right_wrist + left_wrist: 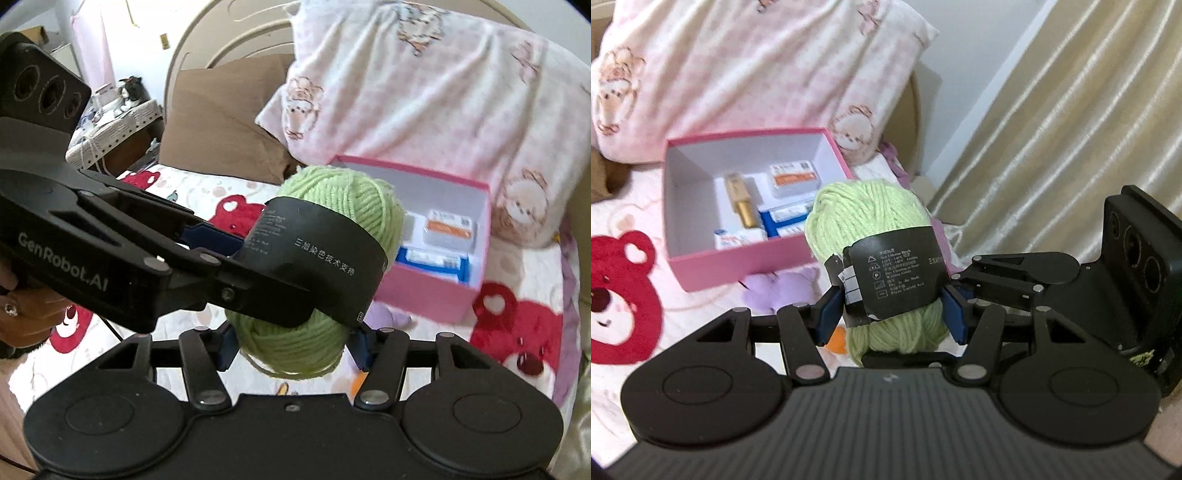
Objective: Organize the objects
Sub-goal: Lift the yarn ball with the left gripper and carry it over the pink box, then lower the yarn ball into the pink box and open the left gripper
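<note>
A light green ball of yarn (875, 218) with a black paper band (897, 273) is held in the air above the bed. My left gripper (890, 314) is shut on it, blue pads pressing both sides. The right gripper (997, 273) reaches in from the right and touches the band. In the right wrist view the yarn (332, 206) sits between my right gripper's (291, 349) pads, and the left gripper (122, 236) crosses from the left, clamped on the band. An open pink box (738, 258) holding several small items lies behind; it also shows in the right wrist view (424, 295).
The bed has a white cover with red bear prints (617, 295). A pink bear-print pillow (738, 66) leans behind the box. A purple plush (775, 291) lies by the box front. A curtain (1071, 129) hangs right. A brown pillow (221, 125) sits at the headboard.
</note>
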{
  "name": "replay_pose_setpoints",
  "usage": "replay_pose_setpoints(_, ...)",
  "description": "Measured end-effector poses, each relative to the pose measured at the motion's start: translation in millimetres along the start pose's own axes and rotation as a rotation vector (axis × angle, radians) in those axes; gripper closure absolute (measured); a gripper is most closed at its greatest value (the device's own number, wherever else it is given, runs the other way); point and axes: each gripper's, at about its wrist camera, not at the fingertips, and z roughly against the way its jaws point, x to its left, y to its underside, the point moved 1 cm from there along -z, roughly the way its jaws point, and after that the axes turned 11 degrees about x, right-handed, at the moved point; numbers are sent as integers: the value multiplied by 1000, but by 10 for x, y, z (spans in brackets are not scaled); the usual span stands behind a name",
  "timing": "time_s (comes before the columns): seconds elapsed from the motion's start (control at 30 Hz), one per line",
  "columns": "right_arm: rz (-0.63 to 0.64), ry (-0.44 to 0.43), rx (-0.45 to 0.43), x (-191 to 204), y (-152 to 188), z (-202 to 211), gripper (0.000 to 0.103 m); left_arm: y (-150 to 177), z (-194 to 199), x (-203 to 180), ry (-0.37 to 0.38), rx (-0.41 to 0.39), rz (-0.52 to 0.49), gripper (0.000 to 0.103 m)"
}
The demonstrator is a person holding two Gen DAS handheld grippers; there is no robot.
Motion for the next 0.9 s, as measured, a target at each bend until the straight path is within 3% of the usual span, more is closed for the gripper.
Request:
replay_pose_setpoints(0.17,59,-15,-16,-20,-409,-101,40,-263,147,189,-60,-36,34,47)
replay_pose_setpoints(0.37,121,-8,-97,-190,-745,-385,40,-487,37,452,-132,-142,30,46)
replay_pose_setpoints(0.6,70,-31,-82,-462,-898,-779,40,-711,-323,758,-134,-125,66,46)
replay_pose_setpoints(0.9,-45,-83,35,-809,-1233,-1517,40,-1033,-861,1311,-200,-45,145,46)
